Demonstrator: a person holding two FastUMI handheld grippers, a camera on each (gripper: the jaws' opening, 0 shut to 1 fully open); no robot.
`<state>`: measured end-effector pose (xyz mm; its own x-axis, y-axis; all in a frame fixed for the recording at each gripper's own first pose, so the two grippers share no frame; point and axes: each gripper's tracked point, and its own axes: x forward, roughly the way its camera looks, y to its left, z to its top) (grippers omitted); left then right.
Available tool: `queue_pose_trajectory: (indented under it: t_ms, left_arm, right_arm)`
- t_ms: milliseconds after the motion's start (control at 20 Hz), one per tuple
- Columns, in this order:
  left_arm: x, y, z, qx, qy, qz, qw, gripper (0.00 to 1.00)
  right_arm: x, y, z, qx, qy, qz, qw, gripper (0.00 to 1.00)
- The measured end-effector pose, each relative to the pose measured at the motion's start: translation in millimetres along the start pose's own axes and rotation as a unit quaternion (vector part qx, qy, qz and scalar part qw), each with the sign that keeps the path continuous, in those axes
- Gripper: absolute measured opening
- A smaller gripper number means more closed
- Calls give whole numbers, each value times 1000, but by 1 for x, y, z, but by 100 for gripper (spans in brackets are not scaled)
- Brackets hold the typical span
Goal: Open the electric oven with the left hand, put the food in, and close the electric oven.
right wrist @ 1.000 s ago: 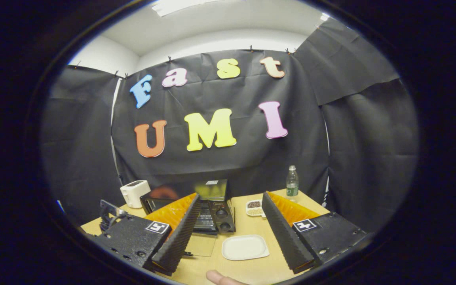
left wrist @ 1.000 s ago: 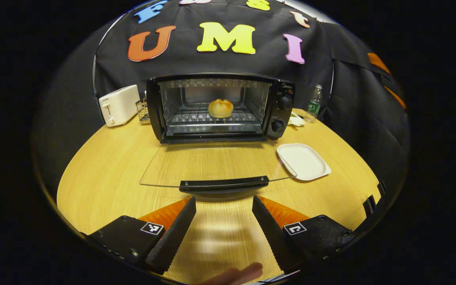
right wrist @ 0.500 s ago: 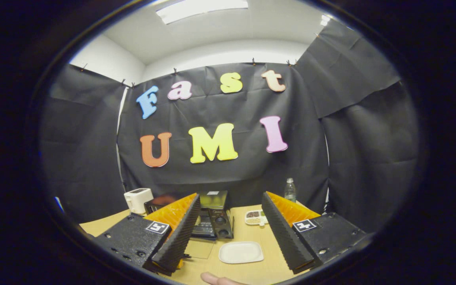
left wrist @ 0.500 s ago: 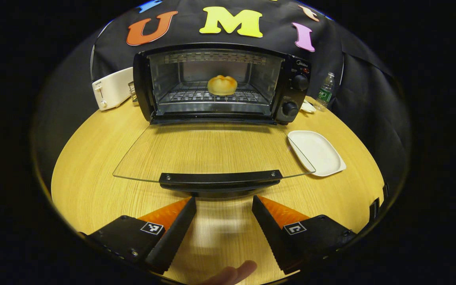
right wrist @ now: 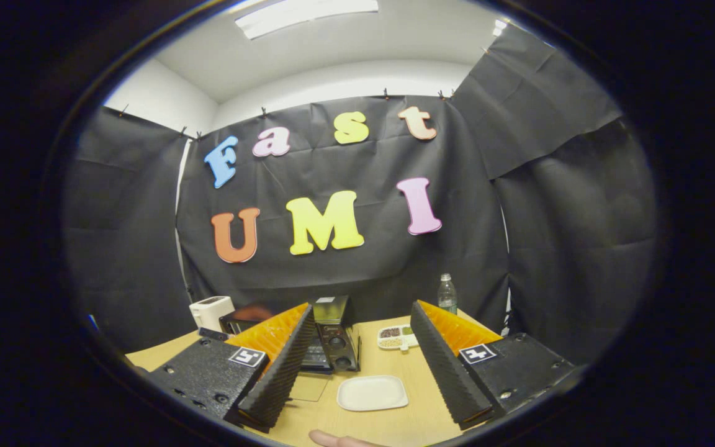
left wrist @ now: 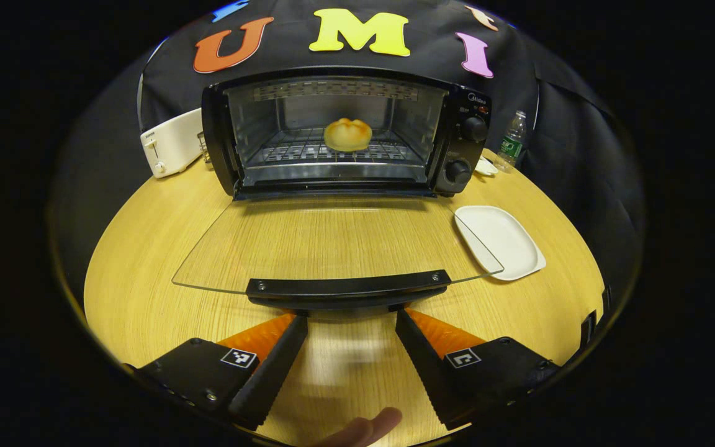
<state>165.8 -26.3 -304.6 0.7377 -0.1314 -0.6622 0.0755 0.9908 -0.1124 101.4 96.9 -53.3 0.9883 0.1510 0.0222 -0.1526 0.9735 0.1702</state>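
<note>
- Left gripper (left wrist: 351, 324): jaws stand apart with nothing between them, just short of the door handle (left wrist: 346, 287). Their inner faces are ribbed.
- Step in hand, as judged: closing the oven door. Bring the jaws around or under the handle bar at its middle, then lift in an arc about the hinge at the oven's lower front edge. An off-centre hold is likely to twist the door.
- Door handle: a long, dark, slightly curved bar with a screw near each end.
- Oven door (left wrist: 332, 239): a clear glass pane, lying fully open and flat over the wood-grain counter (left wrist: 140, 248).
- Bread roll (left wrist: 347, 134): round, golden, sitting on the wire rack inside the electric oven (left wrist: 460, 143). Food placement appears complete.
- Oven: black casing, reflective metal cavity, two round knobs at the right.
- White plate (left wrist: 501, 241): square with rounded corners, bare, right of the door.
- Right gripper (right wrist: 360, 354): jaws apart, holding nothing, raised above the counter.
</note>
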Motion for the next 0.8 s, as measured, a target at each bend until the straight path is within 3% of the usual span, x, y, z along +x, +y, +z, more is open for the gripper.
queue_pose_trajectory:
  t_ms: [250, 300, 350, 800]
  left_arm:
    - [-10, 7, 26, 10, -32, 16, 999, 95]
    - [-11, 11, 32, 16, -40, 23, 999, 89]
    - [-11, 15, 37, 19, -48, 30, 998, 96]
    - [4, 33, 81, -4, -72, 31, 997, 96]
  right_arm:
    - [-1, -5, -5, 11, 5, 3, 1000, 93]
    - [0, -8, -6, 9, 5, 0, 1000, 93]
    - [0, -10, -5, 8, 5, -1, 1000, 93]
    - [4, -14, -13, 15, 17, -4, 1000, 93]
